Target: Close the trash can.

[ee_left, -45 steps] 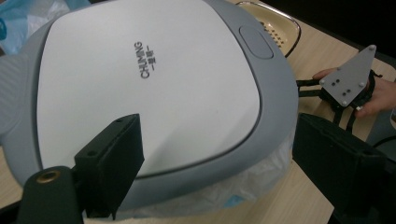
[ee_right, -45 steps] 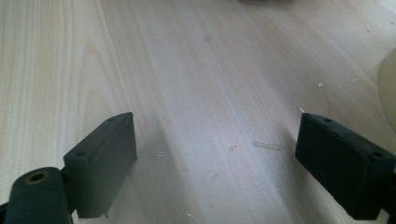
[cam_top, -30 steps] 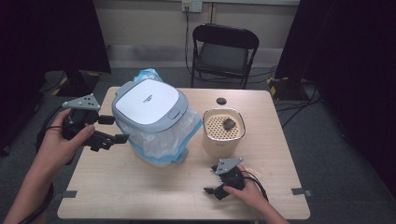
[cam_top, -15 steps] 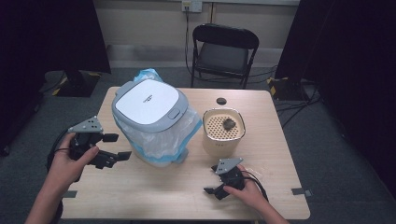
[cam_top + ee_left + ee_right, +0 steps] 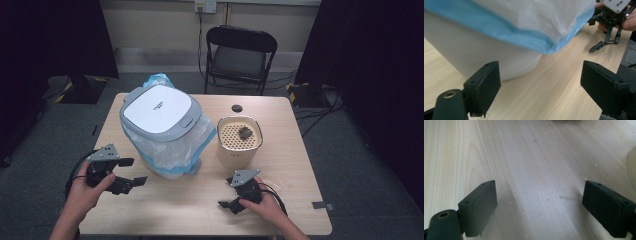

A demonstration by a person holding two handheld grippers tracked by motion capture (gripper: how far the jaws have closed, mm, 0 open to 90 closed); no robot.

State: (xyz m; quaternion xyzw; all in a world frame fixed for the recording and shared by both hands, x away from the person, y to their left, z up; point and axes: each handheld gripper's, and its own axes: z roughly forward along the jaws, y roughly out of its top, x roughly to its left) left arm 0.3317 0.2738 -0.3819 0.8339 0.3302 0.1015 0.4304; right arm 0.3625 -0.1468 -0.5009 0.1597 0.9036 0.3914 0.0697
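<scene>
**Both grippers wide, nothing held, bin centre-left on table**

Right gripper (image 5: 227,205) sits low centre-right of the high view, hand (image 5: 265,206) wrapped around it from the bottom edge, jaws spread and pointing toward frame left, low over the table (image 5: 300,150). The right gripper view shows bare wood grain between the jaws, nothing gripped.

Left gripper (image 5: 134,172) is lower left, hand (image 5: 87,192) gripping from below, forearm entering at the bottom-left corner. Jaws gape, pointing right toward the bin (image 5: 160,125), just short of its base. In the left gripper view the bin (image 5: 486,57) wall fills the upper left, blue-edged liner (image 5: 529,37) draped over it; right gripper (image 5: 610,37) in the upper right.

Bin stands upright, long axis vertical, white lid (image 5: 157,107) closed; lid tab faces lower right. Liner (image 5: 175,152) hangs down its front.

Beige perforated-top container (image 5: 239,142) stands right of the bin, dark lump (image 5: 245,132) on top. Small black disc (image 5: 236,107) behind it. Folding chair (image 5: 240,55) beyond the table, top centre.
</scene>
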